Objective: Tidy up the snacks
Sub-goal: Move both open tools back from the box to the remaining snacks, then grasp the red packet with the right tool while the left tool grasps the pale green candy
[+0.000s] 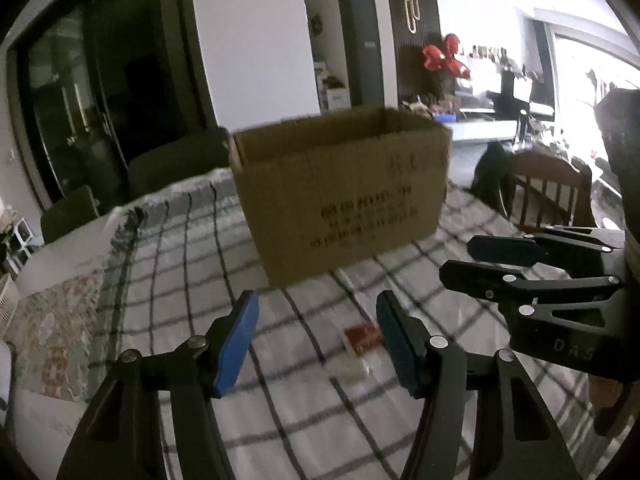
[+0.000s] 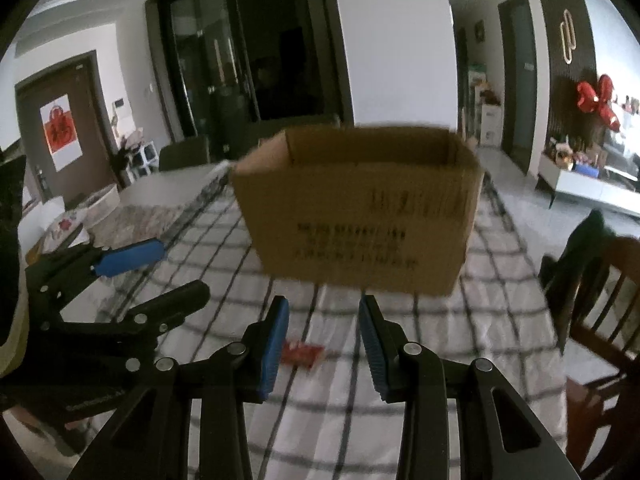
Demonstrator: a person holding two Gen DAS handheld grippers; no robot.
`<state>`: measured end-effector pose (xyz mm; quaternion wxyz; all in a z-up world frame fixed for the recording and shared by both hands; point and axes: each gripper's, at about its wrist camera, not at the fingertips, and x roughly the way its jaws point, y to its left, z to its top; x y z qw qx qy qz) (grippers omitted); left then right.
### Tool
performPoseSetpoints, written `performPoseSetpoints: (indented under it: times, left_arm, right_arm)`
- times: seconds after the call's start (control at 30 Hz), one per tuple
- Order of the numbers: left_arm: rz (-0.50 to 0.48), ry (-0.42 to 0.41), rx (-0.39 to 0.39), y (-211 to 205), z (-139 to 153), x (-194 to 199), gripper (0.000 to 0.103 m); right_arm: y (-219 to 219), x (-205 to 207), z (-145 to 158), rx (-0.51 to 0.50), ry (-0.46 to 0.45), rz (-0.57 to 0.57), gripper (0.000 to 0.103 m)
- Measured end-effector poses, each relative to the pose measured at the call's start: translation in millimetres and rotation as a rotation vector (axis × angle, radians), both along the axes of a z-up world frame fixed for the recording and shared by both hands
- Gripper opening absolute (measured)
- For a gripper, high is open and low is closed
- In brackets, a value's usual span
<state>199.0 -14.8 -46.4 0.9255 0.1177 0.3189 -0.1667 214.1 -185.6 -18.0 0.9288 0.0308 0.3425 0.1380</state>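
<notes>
Tongs (image 1: 316, 312) (image 2: 324, 316) gape above red snack packet (image 2: 302, 353).

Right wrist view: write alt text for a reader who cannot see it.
An open cardboard box stands on a checked tablecloth, straight ahead of the right gripper, whose blue-padded fingers are spread and empty. A small red snack packet lies on the cloth between them, and the left gripper, also open, enters from the left edge.
</notes>
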Motion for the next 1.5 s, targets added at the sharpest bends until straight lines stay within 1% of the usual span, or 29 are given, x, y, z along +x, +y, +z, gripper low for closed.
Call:
performPoseSetpoints:
  times: [0.13,0.3,0.5,0.6,0.77,1.0,1.2,1.27,1.5]
  left_arm:
    - [-0.008,0.035,0.005,1,-15,-4,0.058]
    - [-0.035,0.067,0.012,0,-36,-7,0.054]
    - [-0.082,0.109,0.020,-5,-56,-3,0.049]
    - [-0.090,0.125,0.026,-7,-65,1,0.043]
    - [-0.096,0.165,0.034,-10,-77,9,0.038]
    - [-0.108,0.199,0.026,-12,-86,17,0.034]
    - [-0.114,0.207,0.011,-13,-90,20,0.031]
    - [-0.112,0.206,0.007,-12,-90,20,0.027]
    - [-0.115,0.207,-0.006,-10,-89,17,0.026]
  right_arm:
    - [2,-4,-19,0.006,0.055,0.001,0.038]
    - [3,-9,-35,0.003,0.093,-0.002,0.038]
    - [8,-11,-49,0.006,0.139,0.006,0.038]
    - [9,-11,-53,0.004,0.154,0.004,0.038]
    - [9,-9,-58,0.002,0.168,-0.004,0.038]
    - [9,-5,-62,-0.002,0.177,-0.011,0.038]
    - [10,-4,-64,-0.001,0.180,-0.013,0.038]
    - [10,-4,-64,-0.004,0.179,-0.015,0.038]
    - [14,-4,-66,-0.004,0.181,-0.006,0.038]
